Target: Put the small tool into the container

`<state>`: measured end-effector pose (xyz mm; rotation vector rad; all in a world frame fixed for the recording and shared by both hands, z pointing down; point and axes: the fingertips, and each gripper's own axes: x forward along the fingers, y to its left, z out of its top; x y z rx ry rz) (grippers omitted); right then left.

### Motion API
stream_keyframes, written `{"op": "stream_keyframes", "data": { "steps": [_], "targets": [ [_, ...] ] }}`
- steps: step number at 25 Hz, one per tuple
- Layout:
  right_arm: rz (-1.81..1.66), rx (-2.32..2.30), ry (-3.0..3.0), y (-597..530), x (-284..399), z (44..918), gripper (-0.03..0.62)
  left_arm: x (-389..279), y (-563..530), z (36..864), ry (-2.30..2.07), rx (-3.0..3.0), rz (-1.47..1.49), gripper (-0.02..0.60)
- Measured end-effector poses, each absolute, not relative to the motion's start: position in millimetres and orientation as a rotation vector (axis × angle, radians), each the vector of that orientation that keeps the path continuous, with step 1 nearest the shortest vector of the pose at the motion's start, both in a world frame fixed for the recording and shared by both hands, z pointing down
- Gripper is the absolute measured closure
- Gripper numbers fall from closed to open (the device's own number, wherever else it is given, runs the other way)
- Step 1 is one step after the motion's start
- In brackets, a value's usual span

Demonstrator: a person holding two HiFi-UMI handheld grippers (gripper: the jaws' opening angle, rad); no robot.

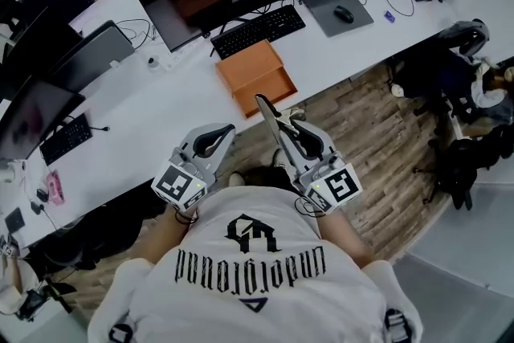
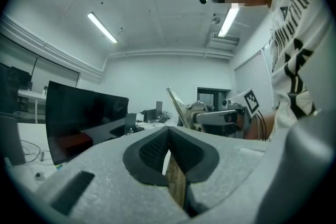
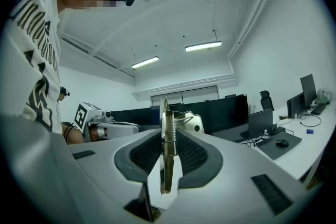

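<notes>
Head view first: was the small tool (image 1: 269, 118) in the container (image 1: 245, 64) at that point? (Lin)

No. It was clamped in the right gripper (image 1: 295, 131), whose pads were closed on the thin metal body, and its long end slanted out ahead of the jaws. The right gripper view showed the same thing: a bright sprung tool pinched upright between the two black pads. (Oka)

And the container? (Lin)

It was an orange box that lay on the white desk (image 1: 161, 116) at the front edge, just in front of a keyboard (image 1: 259, 30). I could make out nothing inside it. The tool's tip pointed toward the box and came near its front side, but stopped short of it. The gripper itself hung over the wooden floor (image 1: 361, 124) on the person's side of the desk. (Oka)

What about the left gripper (image 1: 221, 134)? (Lin)

It carried nothing. Its own view showed the jaws drawn together, with only a sliver of floor visible below the pads. It was held beside the right one, close to the person's body. (Oka)

So how far along was the task? (Lin)

I judged the pick-up done and the whole placing left. The tool had yet to be carried over the box, lowered in and let go by parting the pads. (Oka)
</notes>
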<state>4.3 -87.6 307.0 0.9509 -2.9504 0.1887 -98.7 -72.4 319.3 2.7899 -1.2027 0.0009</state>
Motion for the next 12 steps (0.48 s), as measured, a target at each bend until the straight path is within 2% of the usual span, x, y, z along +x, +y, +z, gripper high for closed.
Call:
{"op": "stream_keyframes", "data": {
  "steps": [12],
  "targets": [
    [0.240, 0.728, -3.003, -162.7, 26.0, 312.2, 0.507, -77.9, -127.3, 321.1, -1.393, 2.661, 0.025, 0.568]
  ]
}}
